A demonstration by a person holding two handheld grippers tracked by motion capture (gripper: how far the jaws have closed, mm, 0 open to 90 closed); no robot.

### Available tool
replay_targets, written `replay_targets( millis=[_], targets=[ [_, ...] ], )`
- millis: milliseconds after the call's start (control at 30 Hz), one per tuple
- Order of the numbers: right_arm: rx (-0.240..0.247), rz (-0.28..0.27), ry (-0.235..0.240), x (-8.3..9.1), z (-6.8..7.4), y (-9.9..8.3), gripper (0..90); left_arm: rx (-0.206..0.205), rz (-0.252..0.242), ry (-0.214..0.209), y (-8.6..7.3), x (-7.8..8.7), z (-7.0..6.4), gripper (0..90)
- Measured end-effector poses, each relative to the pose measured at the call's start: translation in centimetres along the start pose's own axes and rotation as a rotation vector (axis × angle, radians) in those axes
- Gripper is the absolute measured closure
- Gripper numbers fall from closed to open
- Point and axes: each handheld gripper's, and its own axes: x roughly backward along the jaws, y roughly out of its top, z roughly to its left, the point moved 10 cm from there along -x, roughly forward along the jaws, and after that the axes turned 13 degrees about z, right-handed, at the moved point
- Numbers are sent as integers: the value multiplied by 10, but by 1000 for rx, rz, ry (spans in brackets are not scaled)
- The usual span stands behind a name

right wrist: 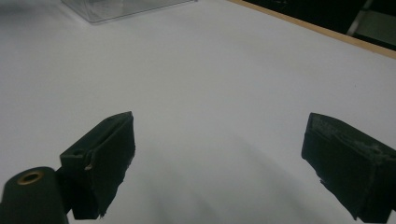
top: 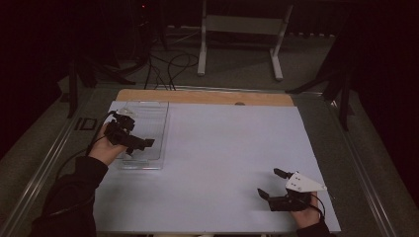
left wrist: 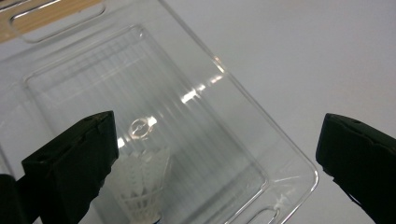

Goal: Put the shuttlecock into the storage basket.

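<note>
The left hand-held gripper [top: 132,143] hangs over a clear plastic tray [top: 148,118], jaws spread wide, holding nothing. A white shuttlecock [left wrist: 142,186] lies in the tray beneath it. The right hand-held gripper [top: 271,183], equally wide and empty, sits low over the white surface [top: 222,148], well apart.

- White tabletop [top: 222,163], with a wooden strip [top: 205,97] along its far edge.
- White metal stand [top: 242,24] on the floor beyond, cables [top: 168,64] left of it.

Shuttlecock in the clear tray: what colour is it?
White; the shuttlecock shows best in the left gripper view, lying in the clear plastic tray.
</note>
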Motion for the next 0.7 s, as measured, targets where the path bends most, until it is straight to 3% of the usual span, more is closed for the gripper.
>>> replay_targets(
  millis=[67, 433, 700],
  targets=[
    [-1, 0, 2, 0, 0, 0, 95, -27, -17, 19, 2, -1, -3, 0],
    [-2, -1, 1, 1, 0, 0, 95, -18, -79, -70, 18, -3, -22, 0],
    [0, -1, 3, 1, 0, 0, 95, -59, -131, -80, 29, -2, -37, 0]
  ],
)
